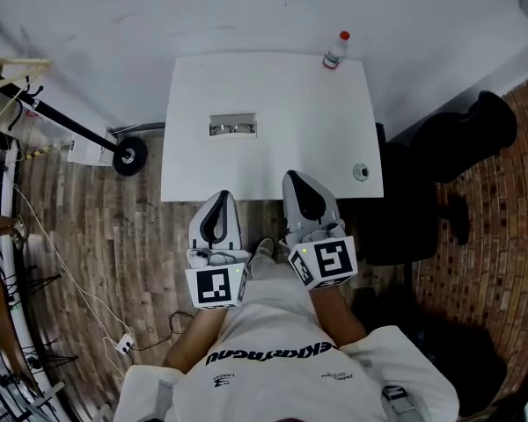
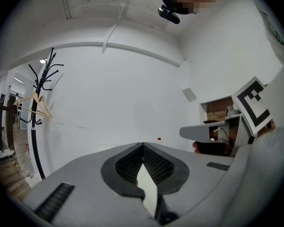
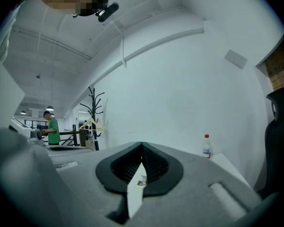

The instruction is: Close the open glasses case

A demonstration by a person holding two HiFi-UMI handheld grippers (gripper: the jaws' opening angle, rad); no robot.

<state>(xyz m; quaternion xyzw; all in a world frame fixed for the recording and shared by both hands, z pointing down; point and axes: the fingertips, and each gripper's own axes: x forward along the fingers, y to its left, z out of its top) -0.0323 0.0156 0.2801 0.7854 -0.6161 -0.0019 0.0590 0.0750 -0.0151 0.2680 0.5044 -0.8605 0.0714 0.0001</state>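
The open glasses case lies on the white table, left of its middle, with its silvery inside showing. Both grippers hover close to my body at the table's near edge, well short of the case. My left gripper is shut with nothing in it; in the left gripper view its tips meet and point over the table toward the wall. My right gripper is also shut and holds nothing; in the right gripper view its tips touch.
A clear bottle with a red cap stands at the table's far right corner, also seen as the bottle. A small round object sits near the right front corner. A black chair is right of the table, a wheeled stand left.
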